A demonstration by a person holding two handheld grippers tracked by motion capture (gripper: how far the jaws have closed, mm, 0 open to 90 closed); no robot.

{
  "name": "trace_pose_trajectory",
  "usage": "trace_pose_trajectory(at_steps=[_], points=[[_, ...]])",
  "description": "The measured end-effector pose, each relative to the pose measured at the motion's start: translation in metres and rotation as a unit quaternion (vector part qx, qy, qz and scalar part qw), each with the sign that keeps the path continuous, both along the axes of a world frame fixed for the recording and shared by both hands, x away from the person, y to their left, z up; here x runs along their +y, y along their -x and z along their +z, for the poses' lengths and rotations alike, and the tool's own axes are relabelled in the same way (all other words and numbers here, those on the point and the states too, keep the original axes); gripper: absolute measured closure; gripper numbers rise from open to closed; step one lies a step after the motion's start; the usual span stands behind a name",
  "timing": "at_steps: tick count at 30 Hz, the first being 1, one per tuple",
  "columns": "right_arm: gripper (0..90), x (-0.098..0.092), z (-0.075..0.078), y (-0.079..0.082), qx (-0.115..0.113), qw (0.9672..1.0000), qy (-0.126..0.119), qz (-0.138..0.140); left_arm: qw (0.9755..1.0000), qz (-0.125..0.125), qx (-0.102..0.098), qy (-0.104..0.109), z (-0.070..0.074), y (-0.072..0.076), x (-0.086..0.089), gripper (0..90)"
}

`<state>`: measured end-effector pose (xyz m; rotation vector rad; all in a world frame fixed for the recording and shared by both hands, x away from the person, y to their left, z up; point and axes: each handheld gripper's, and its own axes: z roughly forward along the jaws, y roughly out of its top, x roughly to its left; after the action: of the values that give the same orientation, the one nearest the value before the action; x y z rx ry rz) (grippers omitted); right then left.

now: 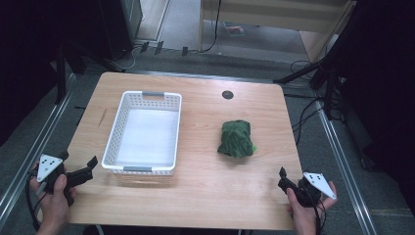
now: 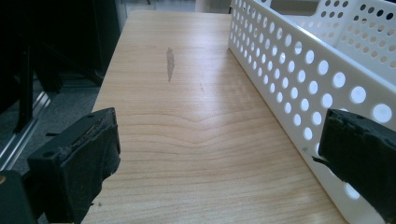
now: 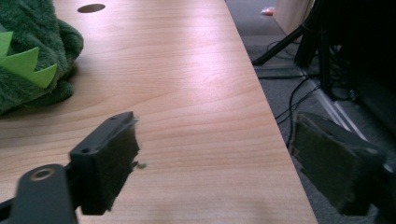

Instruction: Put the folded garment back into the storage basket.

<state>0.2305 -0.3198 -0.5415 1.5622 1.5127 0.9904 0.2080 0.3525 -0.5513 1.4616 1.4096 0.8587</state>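
Left gripper [image 1: 90, 166] at seven o'clock, jaws wide, empty beside white basket [image 1: 113, 131], right gripper [image 1: 283, 177] at five o'clock, jaws apart, empty, green plush toy [image 1: 237, 139] near centre-right

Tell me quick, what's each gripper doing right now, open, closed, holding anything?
Left gripper: open, holding nothing, beside the white perforated plastic basket.
Right gripper: open, holding nothing, near the green plush toy.

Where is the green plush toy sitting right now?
In the high view the green plush toy lies on the right half of the table, apart from the white basket to its left, below the round hole and beyond the right gripper.
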Motion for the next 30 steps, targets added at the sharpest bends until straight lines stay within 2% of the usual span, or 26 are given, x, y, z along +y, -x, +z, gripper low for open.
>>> trace_pose_trajectory(at_steps=[1, 3, 5, 7, 9, 11, 13, 15, 17, 22, 30], points=[[19.3, 0.002, 0.001, -0.001, -0.003, 1.0000, 0.002, 0.002, 1.0000, 0.000, 0.001, 0.001, 0.000, 0.000, 0.000, 0.0], [20.5, 0.006, 0.004, -0.001, -0.005, 0.9999, -0.009, 0.004, 1.0000, 0.000, 0.001, 0.002, 0.000, 0.000, 0.001, 0.0], [19.9, 0.010, 0.010, -0.003, 0.001, 0.9999, -0.016, 0.004, 1.0000, -0.001, 0.001, 0.002, 0.000, 0.000, 0.000, 0.0], [14.8, 0.015, 0.016, -0.004, 0.007, 0.9999, -0.007, 0.008, 1.0000, -0.002, 0.001, 0.000, 0.000, 0.000, 0.000, 0.0], [13.1, 0.022, 0.022, -0.005, 0.011, 0.9998, -0.011, 0.015, 1.0000, -0.002, 0.002, -0.001, 0.000, 0.000, 0.000, 0.0], [6.4, 0.030, 0.029, -0.007, 0.012, 0.9996, -0.007, 0.023, 1.0000, -0.001, 0.003, -0.001, 0.000, 0.000, 0.000, 0.0], [0.0, 0.036, 0.036, -0.010, 0.020, 0.9987, -0.024, 0.041, 1.0000, 0.001, 0.004, -0.001, 0.000, 0.000, 0.000, 0.0], [0.0, 0.041, 0.045, -0.013, 0.022, 0.9979, -0.041, 0.044, 1.0000, 0.000, 0.005, -0.002, 0.000, 0.000, 0.000, 0.0], [0.0, 0.046, 0.050, -0.016, 0.025, 0.9976, -0.044, 0.047, 1.0000, 0.000, 0.003, -0.001, 0.000, 0.000, 0.001, 0.0], [0.0, 0.064, 0.061, -0.024, 0.037, 0.9971, -0.036, 0.055, 1.0000, 0.000, 0.003, 0.000, 0.000, 0.000, 0.001, 0.0], [0.0, 0.087, 0.071, -0.038, 0.038, 0.9967, -0.029, 0.066, 1.0000, 0.002, 0.004, -0.002, 0.000, 0.000, 0.000, 0.0]])
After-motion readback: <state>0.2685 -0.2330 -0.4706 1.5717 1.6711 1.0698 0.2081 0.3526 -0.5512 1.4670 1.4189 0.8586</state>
